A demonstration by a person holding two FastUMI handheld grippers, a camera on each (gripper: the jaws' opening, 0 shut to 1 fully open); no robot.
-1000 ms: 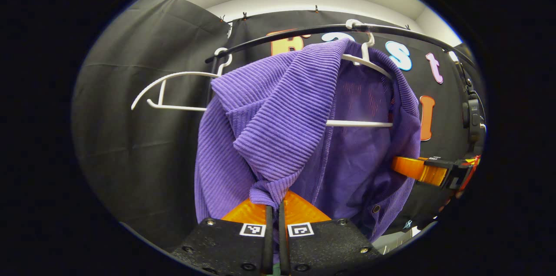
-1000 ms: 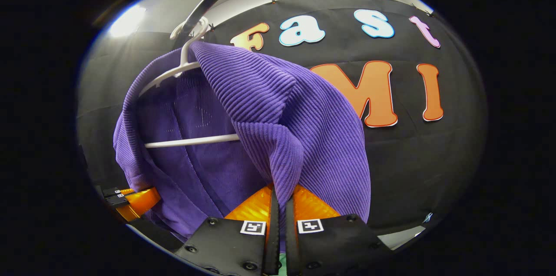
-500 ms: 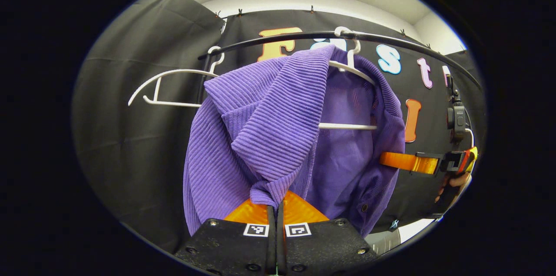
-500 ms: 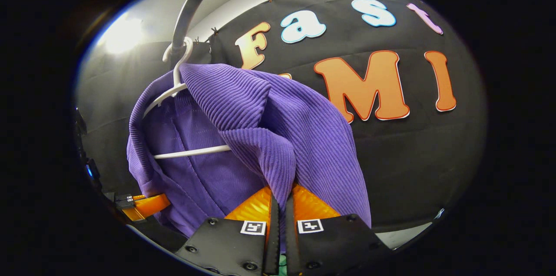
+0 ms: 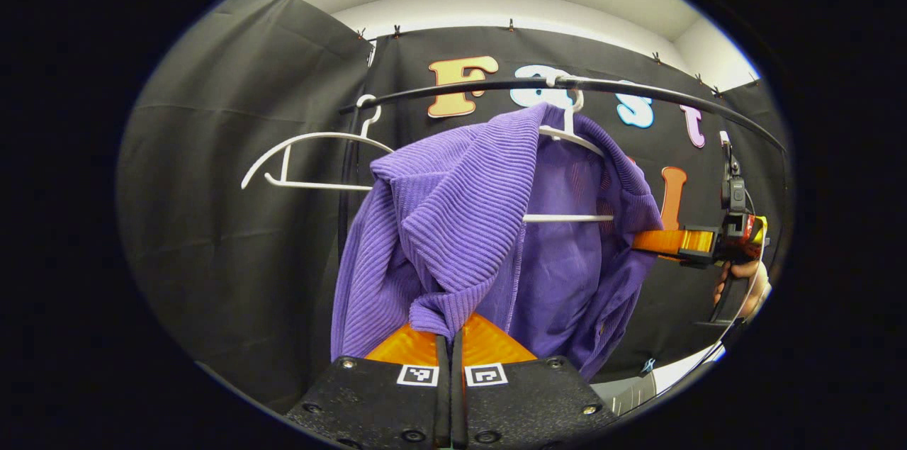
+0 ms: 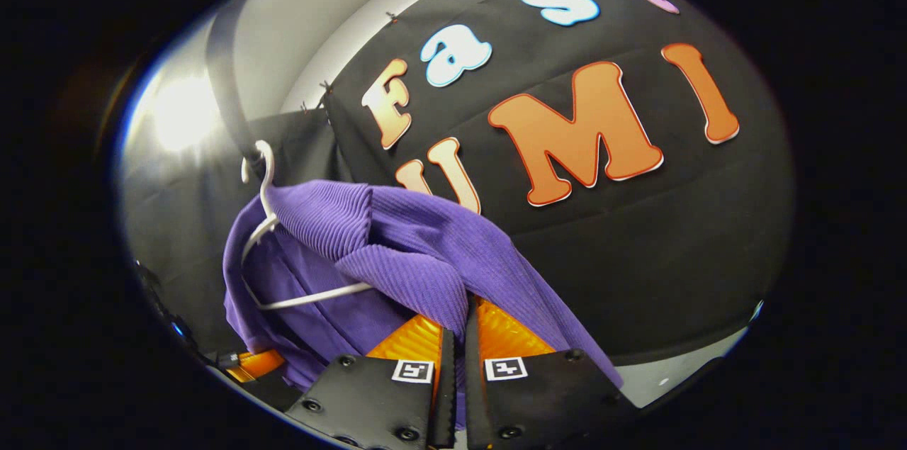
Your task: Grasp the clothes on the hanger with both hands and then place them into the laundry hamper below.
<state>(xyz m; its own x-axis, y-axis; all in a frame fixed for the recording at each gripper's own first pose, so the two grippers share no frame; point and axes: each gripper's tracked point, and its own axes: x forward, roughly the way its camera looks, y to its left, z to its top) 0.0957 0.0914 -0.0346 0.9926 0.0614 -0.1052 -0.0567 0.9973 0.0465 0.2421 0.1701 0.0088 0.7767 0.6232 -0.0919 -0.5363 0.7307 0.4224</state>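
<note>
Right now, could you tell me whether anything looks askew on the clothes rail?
Yes: the purple cardigan hangs lopsided on its white hanger, bunched where both tongs, left and right, pinch it. A second hanger beside it hangs bare.

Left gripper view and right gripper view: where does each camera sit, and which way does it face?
Left gripper view: rides the left gripper, facing the purple knit cardigan on its white hanger under the black rail; its own fingers pinch fabric; the right gripper and a hand show farther off.
Right gripper view: rides the right gripper, tilted upward at the same cardigan; its fingers grip fabric.
Shared: cardigan, hanger, rail.
</note>
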